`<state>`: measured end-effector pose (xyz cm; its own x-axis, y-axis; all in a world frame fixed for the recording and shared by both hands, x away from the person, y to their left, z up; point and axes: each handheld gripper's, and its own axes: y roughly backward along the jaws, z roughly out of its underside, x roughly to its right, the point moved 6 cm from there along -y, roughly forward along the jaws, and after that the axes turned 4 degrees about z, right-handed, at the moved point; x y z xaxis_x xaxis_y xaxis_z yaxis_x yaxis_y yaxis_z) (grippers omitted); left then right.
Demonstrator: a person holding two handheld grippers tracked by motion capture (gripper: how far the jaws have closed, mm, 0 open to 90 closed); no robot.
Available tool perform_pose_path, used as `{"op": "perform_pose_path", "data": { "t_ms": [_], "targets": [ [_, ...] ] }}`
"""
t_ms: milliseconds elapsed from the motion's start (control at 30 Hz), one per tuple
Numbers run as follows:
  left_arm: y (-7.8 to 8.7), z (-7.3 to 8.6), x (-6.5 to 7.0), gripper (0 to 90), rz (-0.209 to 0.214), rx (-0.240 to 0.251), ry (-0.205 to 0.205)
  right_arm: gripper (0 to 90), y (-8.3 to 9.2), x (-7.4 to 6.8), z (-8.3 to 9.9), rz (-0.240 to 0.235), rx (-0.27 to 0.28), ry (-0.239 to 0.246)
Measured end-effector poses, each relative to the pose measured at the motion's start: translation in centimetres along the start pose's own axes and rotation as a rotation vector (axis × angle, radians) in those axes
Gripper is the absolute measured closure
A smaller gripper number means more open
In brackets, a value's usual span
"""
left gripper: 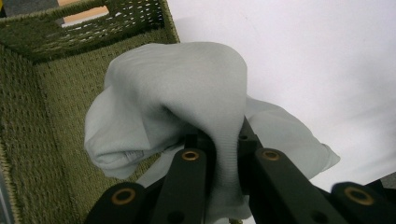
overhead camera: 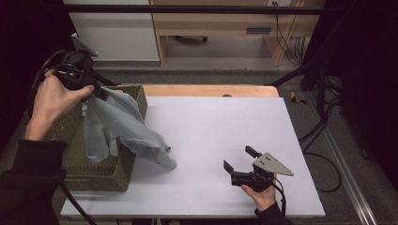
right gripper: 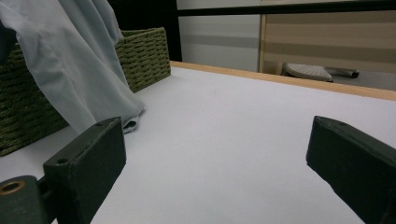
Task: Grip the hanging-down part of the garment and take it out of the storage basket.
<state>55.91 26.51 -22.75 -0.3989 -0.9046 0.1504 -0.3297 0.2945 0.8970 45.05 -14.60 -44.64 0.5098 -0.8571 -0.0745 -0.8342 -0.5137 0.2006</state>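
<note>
The white tabletop [overhead camera: 220,140] carries an olive woven basket [overhead camera: 101,176] along its left edge. A pale blue-grey garment [overhead camera: 119,129] hangs over the basket's right wall, its lower end touching the tabletop just beside the basket. My left tongs [overhead camera: 99,92] are raised above the basket's far end, clamped on a bunched fold of the garment. My right tongs [overhead camera: 240,158] rest near the tabletop's near right corner, jaws spread wide with nothing between them.
</note>
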Motion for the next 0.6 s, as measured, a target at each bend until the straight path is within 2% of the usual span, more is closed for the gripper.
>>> {"op": "perform_pose_path", "data": {
  "t_ms": [267,600],
  "targets": [
    [0.15,0.14,-0.17,85.6,0.002,-0.004,0.002,5.5,0.55,-0.05,0.45,0.004,0.0,-0.007],
    [0.16,-0.02,0.1,85.6,-0.003,-0.008,-0.002,5.7,0.94,0.78,0.66,0.027,0.005,-0.017]
  ]
}}
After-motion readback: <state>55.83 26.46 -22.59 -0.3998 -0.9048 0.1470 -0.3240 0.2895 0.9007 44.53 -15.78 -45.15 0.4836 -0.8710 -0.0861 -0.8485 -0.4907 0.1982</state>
